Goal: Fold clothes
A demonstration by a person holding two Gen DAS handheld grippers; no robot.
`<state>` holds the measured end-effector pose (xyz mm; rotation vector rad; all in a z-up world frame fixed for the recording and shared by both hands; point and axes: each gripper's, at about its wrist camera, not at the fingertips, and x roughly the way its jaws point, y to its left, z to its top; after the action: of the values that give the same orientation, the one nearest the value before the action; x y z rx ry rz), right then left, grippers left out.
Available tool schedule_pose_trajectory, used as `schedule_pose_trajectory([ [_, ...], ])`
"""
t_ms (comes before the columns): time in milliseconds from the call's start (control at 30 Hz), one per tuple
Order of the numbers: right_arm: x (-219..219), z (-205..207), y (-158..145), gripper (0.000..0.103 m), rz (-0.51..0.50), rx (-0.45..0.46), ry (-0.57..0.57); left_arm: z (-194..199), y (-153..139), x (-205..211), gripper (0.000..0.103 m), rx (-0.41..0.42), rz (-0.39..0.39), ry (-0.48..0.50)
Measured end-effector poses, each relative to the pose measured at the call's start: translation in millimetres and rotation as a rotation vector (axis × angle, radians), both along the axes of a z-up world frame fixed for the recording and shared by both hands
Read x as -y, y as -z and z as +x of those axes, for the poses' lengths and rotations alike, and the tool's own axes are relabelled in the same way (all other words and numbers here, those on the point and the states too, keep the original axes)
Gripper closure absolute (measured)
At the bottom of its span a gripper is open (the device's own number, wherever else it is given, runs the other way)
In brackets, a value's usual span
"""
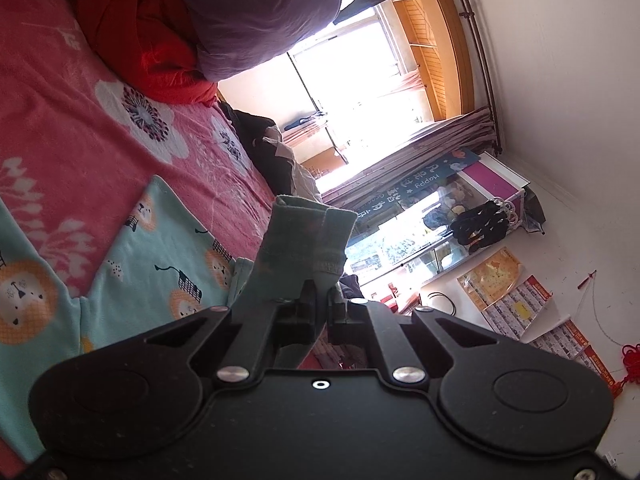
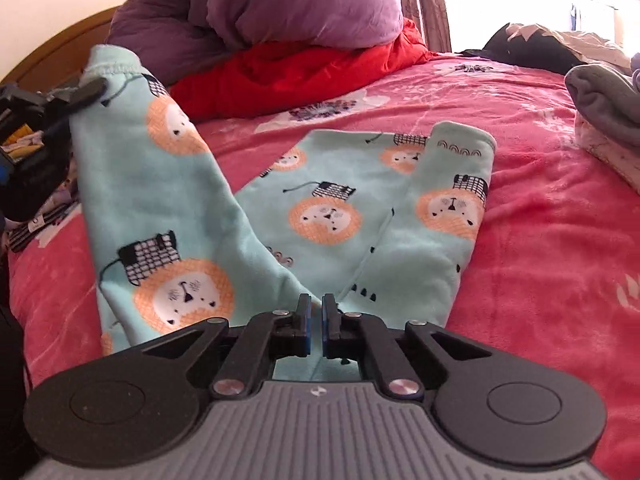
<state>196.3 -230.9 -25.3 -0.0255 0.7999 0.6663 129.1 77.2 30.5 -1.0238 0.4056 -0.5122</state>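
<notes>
a bed under a pink flowered blanket (image 2: 540,240) spreads ahead of the right gripper, with purple pillows (image 2: 304,0) and a red quilt (image 2: 288,68) heaped at its far end against a wooden headboard (image 2: 52,46). beyond the left gripper a bright window (image 1: 352,76) glares white, with striped curtains (image 1: 420,152), white walls (image 1: 560,60) and a glass cabinet (image 1: 440,220) beside it.

The right gripper (image 2: 317,308) pinches mint lion-print pyjamas (image 2: 320,216) spread on the pink bedspread (image 2: 540,240).
</notes>
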Motion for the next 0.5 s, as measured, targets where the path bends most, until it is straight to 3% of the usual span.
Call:
schedule_pose_trajectory([
  [100, -4.9, 9.1, 15.1, 0.097, -0.017, -0.029, -0.017, 3.6, -4.4, 9.4, 0.101, 0.0, -0.01, 0.018],
  [200, -9.7, 4.3, 10.3, 0.097, -0.074, 0.015, -0.045, 9.1, -10.5, 20.5, 0.101, 0.005, -0.015, 0.032],
  [333, -4.5, -9.7, -2.5, 0.096, -0.009, 0.096, -0.04, 18.2, -15.6, 31.4, 0.101, 0.001, -0.014, 0.037],
  [433, -11.2, -3.7, 12.2, 0.097, -0.068, 0.038, -0.052, 32.9, -15.2, 38.9, 0.101, -0.027, -0.028, 0.039],
  [500, -4.0, -5.2, 10.3, 0.097, -0.02, 0.031, -0.035, 43.8, -15.2, 44.6, 0.101, -0.046, -0.042, 0.038],
])
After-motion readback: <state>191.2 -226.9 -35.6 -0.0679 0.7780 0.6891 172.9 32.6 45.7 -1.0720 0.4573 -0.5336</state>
